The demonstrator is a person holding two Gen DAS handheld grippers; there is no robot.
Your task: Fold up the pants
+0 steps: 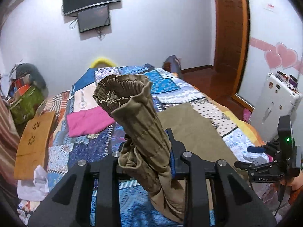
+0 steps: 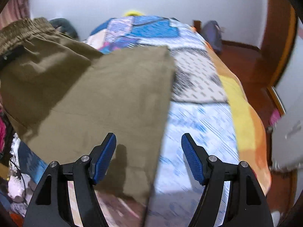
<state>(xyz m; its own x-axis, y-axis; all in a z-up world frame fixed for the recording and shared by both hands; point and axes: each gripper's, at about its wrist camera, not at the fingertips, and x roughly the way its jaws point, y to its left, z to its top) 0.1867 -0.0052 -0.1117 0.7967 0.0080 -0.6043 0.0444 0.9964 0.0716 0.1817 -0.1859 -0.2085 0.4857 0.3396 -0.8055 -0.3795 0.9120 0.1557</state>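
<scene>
The olive-brown pants [image 1: 138, 117] are bunched in my left gripper [image 1: 149, 141], which is shut on them near the elastic waistband [image 1: 117, 92] and holds that end up above the bed. The rest of the pants lies flat on the patchwork quilt [image 1: 189, 130]. In the right wrist view the pants [image 2: 106, 98] spread flat on the quilt, with the waistband [image 2: 22, 30] raised at upper left. My right gripper [image 2: 148, 151] is open and empty just above the pants' right edge; it also shows in the left wrist view [image 1: 265, 158].
A folded pink garment [image 1: 89, 121] lies on the quilt [image 2: 197, 124] to the left. A wooden board [image 1: 32, 143] and cluttered boxes [image 1: 24, 100] stand left of the bed. A white case [image 1: 274, 102] stands at the right, by the wooden door [image 1: 231, 32].
</scene>
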